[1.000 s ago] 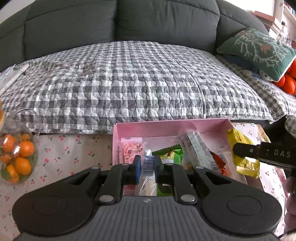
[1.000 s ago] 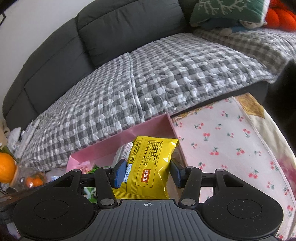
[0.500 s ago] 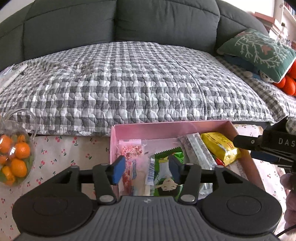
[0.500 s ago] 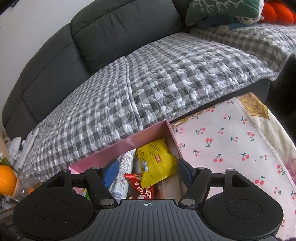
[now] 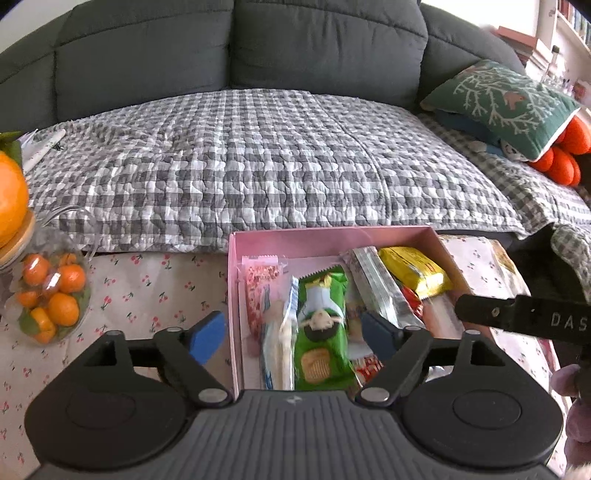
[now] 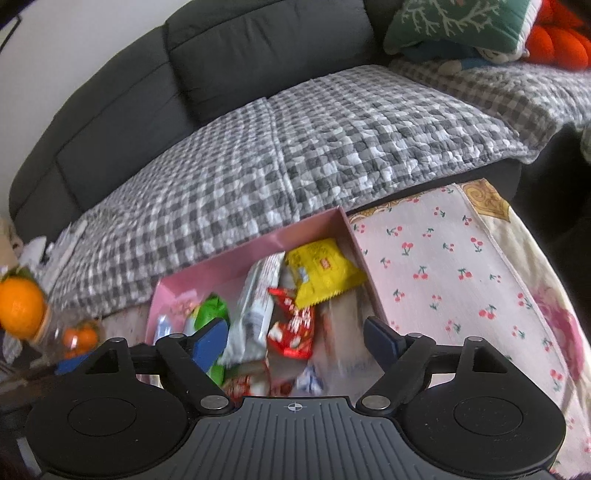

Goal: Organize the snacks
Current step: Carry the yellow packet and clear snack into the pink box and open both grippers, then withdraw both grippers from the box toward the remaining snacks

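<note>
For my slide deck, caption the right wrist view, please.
Open right gripper above pink box holding yellow packet.

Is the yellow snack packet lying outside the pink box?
No, the yellow snack packet lies inside the pink box, at its far right corner.

Home living room. Dark grey sofa (image 5: 236,55) fills the background, with a grey-and-white checked quilt (image 5: 258,162) spread over the seat. Green embroidered cushion (image 5: 502,103) and an orange plush toy (image 5: 561,158) sit at the sofa's right end. Low surface in front wears a cherry-print cloth (image 6: 443,266). Clear container of small oranges (image 5: 51,299) on its left side, pink box (image 5: 328,240) of packaged snacks in the middle. Bookshelf (image 5: 572,22) just visible top right.
</note>
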Motion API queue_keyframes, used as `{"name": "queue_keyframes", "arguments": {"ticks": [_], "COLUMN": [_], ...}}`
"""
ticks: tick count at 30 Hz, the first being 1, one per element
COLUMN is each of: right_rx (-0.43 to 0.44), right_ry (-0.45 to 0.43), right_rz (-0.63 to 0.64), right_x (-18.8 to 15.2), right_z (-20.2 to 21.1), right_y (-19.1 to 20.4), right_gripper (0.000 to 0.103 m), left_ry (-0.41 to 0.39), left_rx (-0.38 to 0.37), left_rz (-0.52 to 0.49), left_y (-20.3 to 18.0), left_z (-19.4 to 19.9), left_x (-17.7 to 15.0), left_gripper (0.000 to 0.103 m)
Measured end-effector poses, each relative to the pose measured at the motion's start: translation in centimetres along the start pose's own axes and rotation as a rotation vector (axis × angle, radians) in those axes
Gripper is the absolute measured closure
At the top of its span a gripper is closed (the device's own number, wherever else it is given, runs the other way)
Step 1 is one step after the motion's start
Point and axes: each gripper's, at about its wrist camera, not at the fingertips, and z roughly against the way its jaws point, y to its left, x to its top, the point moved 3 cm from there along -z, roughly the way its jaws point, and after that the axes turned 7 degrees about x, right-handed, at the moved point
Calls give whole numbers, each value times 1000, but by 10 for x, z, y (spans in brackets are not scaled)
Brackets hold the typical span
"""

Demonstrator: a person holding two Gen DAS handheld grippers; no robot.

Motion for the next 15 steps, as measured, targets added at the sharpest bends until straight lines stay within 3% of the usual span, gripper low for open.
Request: {"name": "queue_keyframes", "arguments": {"ticks": [6, 15], "right_rx": [-16, -41], "right_ry": [21, 55], "right_rz": [45, 66], "right_x": [-18, -45], "right_z": [22, 51], "right_y": [14, 23], "right_gripper": [16, 11], "left_ry": [2, 20], "left_rx": [-11, -25], "left_rz": [-9, 13], "left_y": [-2, 3], "left_z": [22, 44], "left_x": [-17, -47], "left_gripper": [11, 6]}}
